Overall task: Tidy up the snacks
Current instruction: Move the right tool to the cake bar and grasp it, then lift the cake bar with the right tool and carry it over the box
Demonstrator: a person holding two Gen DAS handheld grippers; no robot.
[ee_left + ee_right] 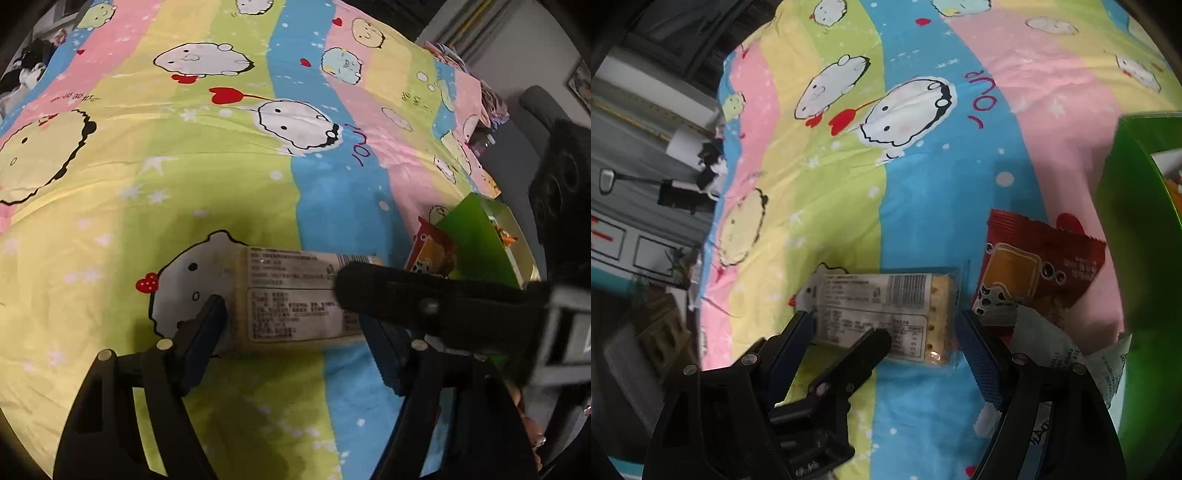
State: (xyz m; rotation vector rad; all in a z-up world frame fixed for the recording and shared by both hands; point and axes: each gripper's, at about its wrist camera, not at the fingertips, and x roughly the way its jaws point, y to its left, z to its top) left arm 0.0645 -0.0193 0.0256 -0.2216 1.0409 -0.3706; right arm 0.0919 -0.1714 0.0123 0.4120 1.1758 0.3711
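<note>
Left tongs: spread wide, blue pads on either side of the cracker pack, and I can't tell whether they touch it; nothing pinched

Right tongs: spread too, straddling the same pack from my other side, one left finger poking into the gap between them

Cracker pack: lying flat on the bedspread, label side up, right where the green stripe meets the blue, near me

Red snack packet: just right of the crackers, resting on the pink stripe, with a white wrapper overlapping its near edge

Green box: far right, open, some snacks already inside by the look of it, so my guess is that's where things go

How it handles: light, I'd say, with a slick clear film that could slide under the pads; the crackers inside look brittle, so a hard squeeze risks crumbs

Where to grip: across the short width near the middle, pads flat on the long edges, not on the floppy sealed ends

Watch out: the bed is soft, so pressing down just sinks the pack; two sets of tongs this close could also knock each other
</note>
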